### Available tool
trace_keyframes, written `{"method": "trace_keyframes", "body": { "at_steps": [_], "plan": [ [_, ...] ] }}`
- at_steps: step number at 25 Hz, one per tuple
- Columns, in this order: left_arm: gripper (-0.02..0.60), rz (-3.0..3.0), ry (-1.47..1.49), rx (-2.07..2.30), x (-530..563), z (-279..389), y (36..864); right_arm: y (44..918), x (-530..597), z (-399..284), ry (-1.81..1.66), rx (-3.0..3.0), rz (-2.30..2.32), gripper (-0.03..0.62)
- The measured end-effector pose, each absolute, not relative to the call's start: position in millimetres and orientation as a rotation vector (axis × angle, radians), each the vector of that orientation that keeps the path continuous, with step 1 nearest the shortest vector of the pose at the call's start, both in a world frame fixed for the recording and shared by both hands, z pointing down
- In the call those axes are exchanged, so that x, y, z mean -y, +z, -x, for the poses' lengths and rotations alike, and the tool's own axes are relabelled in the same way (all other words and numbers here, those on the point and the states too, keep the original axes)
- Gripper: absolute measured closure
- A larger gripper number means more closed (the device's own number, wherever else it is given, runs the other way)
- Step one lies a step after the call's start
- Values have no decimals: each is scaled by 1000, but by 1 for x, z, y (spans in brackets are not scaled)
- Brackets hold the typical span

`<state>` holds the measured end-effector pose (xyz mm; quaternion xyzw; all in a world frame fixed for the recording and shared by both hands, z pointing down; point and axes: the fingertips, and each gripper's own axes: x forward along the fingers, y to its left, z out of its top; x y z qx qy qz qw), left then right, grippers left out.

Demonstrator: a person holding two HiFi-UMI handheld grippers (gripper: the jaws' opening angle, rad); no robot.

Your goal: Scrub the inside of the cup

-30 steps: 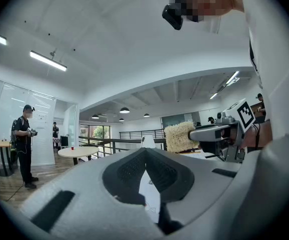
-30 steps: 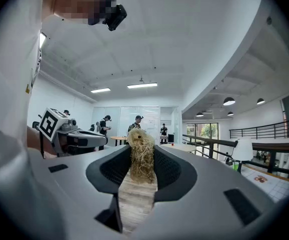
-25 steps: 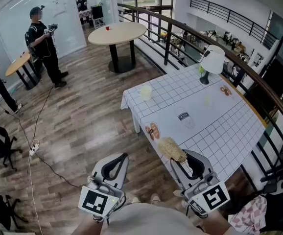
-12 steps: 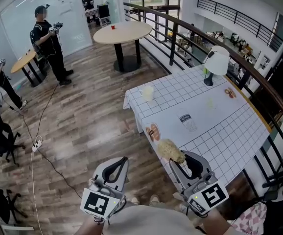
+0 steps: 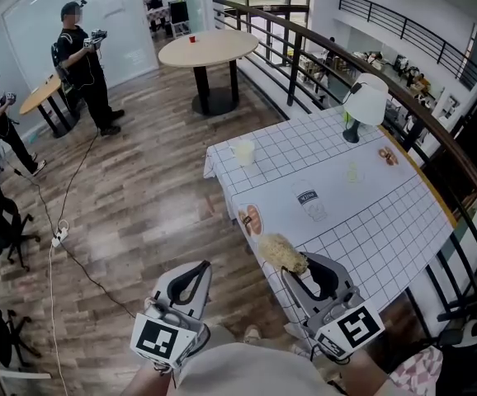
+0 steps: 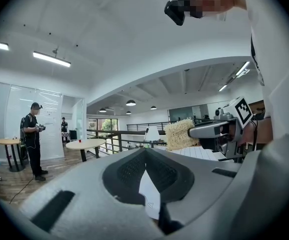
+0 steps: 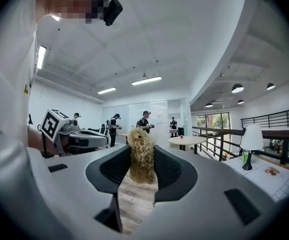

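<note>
A clear cup (image 5: 309, 198) with a dark label is on the white grid-cloth table (image 5: 387, 221), near its middle. My right gripper (image 5: 293, 265) hovers over the table's near corner, well short of the cup, and is shut on a straw-coloured fibrous scrubber (image 5: 281, 252). In the right gripper view the scrubber (image 7: 142, 156) stands pinched between the jaws of the right gripper (image 7: 142, 168). My left gripper (image 5: 200, 267) hangs over the wooden floor left of the table, shut with nothing in it. The left gripper view shows its jaws (image 6: 145, 153) closed, and the scrubber (image 6: 179, 134) off to the right.
A pale cup (image 5: 243, 152) stands at the table's far left corner, a white lamp (image 5: 362, 104) at the back, and small plates of food (image 5: 251, 219) on the left edge. A dark railing (image 5: 436, 130) runs behind the table. People (image 5: 82, 64) stand far off by round tables (image 5: 210, 48).
The head view has shifted slightly, so the table sits a little further left in the picture. Both grippers keep their pose, and the right one still holds the scrubber.
</note>
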<state>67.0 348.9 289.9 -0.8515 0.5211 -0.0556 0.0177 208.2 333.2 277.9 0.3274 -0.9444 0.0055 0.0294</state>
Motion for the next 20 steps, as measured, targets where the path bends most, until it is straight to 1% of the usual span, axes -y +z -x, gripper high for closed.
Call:
{"method": "trace_keyframes", "body": {
  "at_steps": [11, 15, 18, 20],
  "plan": [
    [568, 2610, -167, -1637, -336, -77, 289, 282, -316, -226, 13, 2912, -1039, 457],
    [568, 2578, -155, -1692, -334, -68, 290, 280, -311, -221, 12, 2919, -1030, 457],
    [568, 2561, -134, -1727, -328, -59, 293, 278, -305, -215, 117, 2977, -1002, 457],
    [568, 2558, -137, -1724, -321, -54, 295, 278, -299, -210, 109, 2983, -997, 457]
  ]
}}
